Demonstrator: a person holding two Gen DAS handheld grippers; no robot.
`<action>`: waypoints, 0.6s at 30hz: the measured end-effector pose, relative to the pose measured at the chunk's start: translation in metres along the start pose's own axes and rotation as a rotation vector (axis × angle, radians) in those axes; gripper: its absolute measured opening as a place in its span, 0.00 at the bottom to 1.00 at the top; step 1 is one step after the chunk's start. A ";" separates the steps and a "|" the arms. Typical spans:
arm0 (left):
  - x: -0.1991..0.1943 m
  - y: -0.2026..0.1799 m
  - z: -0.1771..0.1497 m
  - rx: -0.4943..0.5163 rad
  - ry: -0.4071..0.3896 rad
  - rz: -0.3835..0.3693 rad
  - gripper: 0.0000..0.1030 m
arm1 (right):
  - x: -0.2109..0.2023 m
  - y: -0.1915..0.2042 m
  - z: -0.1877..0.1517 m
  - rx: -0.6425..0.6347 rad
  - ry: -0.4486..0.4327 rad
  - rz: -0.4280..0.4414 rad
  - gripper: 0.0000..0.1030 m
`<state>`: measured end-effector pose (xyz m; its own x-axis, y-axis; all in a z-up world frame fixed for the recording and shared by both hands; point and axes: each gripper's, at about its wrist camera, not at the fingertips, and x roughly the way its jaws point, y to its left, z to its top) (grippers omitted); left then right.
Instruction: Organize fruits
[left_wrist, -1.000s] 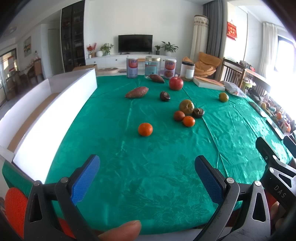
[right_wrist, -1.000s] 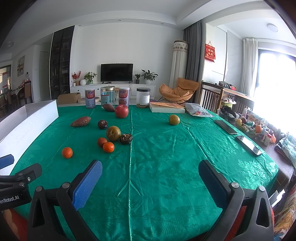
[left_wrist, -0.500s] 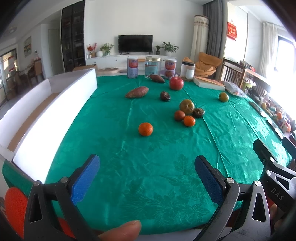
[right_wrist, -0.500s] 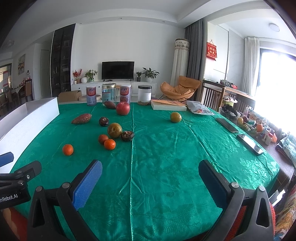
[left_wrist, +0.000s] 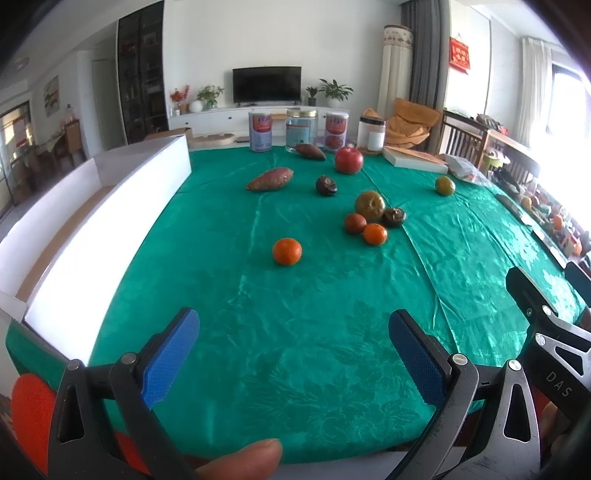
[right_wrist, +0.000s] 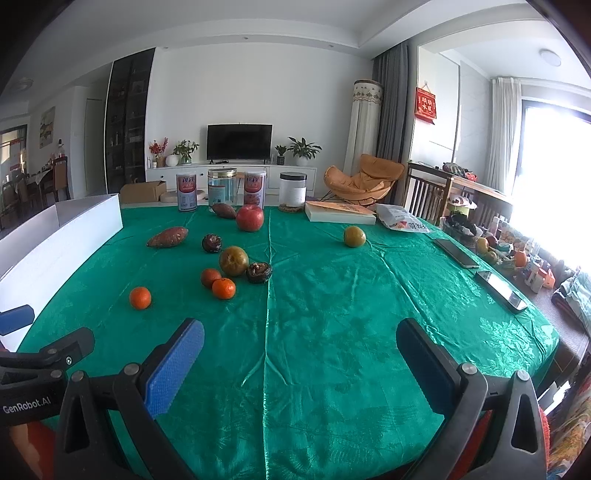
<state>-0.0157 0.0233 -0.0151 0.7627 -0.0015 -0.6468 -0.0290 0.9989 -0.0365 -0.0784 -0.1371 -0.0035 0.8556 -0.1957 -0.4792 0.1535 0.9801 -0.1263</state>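
The left gripper (left_wrist: 293, 345) hovers low over the near edge of a table covered in a green cloth (left_wrist: 295, 332), its blue-padded jaws spread wide with nothing between them. The right gripper (right_wrist: 300, 350) hangs just beside it, also spread wide and empty.

Ahead of both grippers, well apart from them, a single orange (left_wrist: 287, 251) sits alone on the cloth, the nearest fruit, roughly in line with the left gripper. Just beyond it to the right is a tight cluster: a small orange (left_wrist: 375, 234), a dark red fruit (left_wrist: 355, 223), a larger yellow-green fruit (left_wrist: 369, 203) and a dark brown wrinkled fruit (left_wrist: 393, 216). Farther back lie a sweet potato (left_wrist: 270, 179), another dark brown fruit (left_wrist: 326, 185), a red apple (left_wrist: 348, 159) and a second sweet potato (left_wrist: 310, 151). A yellow-green fruit (right_wrist: 354, 236) lies alone off to the right.

A long white box (left_wrist: 92, 221) runs along the table's left edge. Cans and jars (left_wrist: 301, 130) stand at the far edge.
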 end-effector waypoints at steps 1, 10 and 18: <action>0.000 0.000 0.000 0.001 0.000 0.000 1.00 | 0.000 0.000 0.000 0.000 0.000 0.000 1.00; -0.001 -0.001 0.000 0.001 0.000 0.001 1.00 | 0.000 0.000 0.000 -0.010 0.003 0.007 1.00; -0.001 0.000 0.000 -0.001 0.000 0.002 1.00 | 0.000 0.000 0.000 -0.009 0.006 0.007 1.00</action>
<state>-0.0162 0.0233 -0.0141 0.7629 0.0002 -0.6465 -0.0310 0.9989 -0.0364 -0.0781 -0.1366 -0.0033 0.8537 -0.1888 -0.4854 0.1426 0.9811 -0.1308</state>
